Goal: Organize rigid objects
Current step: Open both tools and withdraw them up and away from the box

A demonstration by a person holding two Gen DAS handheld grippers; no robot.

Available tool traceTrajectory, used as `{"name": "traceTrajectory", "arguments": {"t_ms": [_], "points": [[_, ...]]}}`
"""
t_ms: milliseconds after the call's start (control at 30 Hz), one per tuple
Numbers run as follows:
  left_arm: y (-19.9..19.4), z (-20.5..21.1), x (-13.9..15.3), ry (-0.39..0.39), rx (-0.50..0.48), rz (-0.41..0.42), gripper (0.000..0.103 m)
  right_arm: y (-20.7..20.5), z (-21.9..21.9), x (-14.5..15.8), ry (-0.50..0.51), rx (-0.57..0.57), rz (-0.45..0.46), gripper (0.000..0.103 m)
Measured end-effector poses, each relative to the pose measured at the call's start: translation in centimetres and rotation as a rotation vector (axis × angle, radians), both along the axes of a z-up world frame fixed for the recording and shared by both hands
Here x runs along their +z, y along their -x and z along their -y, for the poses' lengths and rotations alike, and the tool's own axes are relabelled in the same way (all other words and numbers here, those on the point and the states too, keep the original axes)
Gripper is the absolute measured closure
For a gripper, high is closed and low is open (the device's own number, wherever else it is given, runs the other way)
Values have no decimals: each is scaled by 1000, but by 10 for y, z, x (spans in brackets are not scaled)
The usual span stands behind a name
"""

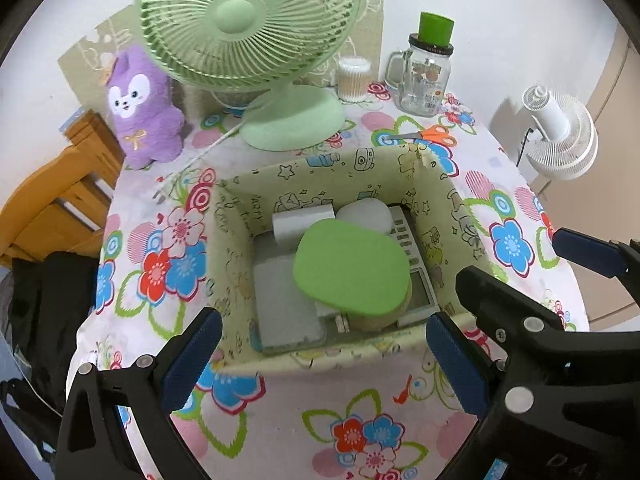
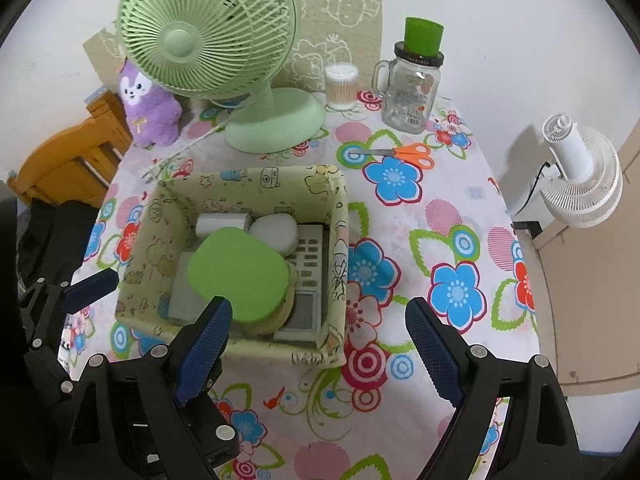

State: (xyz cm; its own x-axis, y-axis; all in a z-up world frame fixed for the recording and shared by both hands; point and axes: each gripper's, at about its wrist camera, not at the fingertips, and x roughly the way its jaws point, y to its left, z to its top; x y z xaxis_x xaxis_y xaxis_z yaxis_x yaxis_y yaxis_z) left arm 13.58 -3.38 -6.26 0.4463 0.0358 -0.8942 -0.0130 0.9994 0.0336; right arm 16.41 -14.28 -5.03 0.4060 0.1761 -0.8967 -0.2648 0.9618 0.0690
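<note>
A cartoon-print fabric box (image 1: 236, 216) (image 2: 340, 240) stands on the flowered tablecloth. Inside lie a green-topped rounded piece (image 1: 352, 268) (image 2: 240, 272), a white block (image 1: 302, 222), a white rounded piece (image 1: 366, 214), a grey remote (image 1: 412, 256) (image 2: 310, 268) and a flat grey case (image 1: 284, 304). My left gripper (image 1: 324, 360) hovers open over the box's near rim, holding nothing. Also open and bare, my right gripper (image 2: 320, 352) hangs above the box's near right corner. Orange scissors (image 1: 436, 134) (image 2: 404, 154) lie behind the box.
A green desk fan (image 1: 280, 120) (image 2: 272, 120), a purple plush (image 1: 140, 112), a cotton-swab tub (image 2: 341, 88) and a green-lidded glass jar (image 2: 412, 92) line the back. A white fan (image 2: 580, 184) stands off the right edge, a wooden chair (image 1: 60, 208) off the left.
</note>
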Motion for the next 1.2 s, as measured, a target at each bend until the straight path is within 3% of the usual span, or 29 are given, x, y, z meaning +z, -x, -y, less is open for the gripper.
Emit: {"name": "traceTrajectory", "arguments": {"t_ms": [767, 1200], "points": [[58, -18, 44, -12, 125, 79, 0, 42, 29, 33, -47, 12, 86, 13], [86, -23, 79, -9, 135, 143, 0, 69, 44, 60, -61, -25, 141, 13]]}}
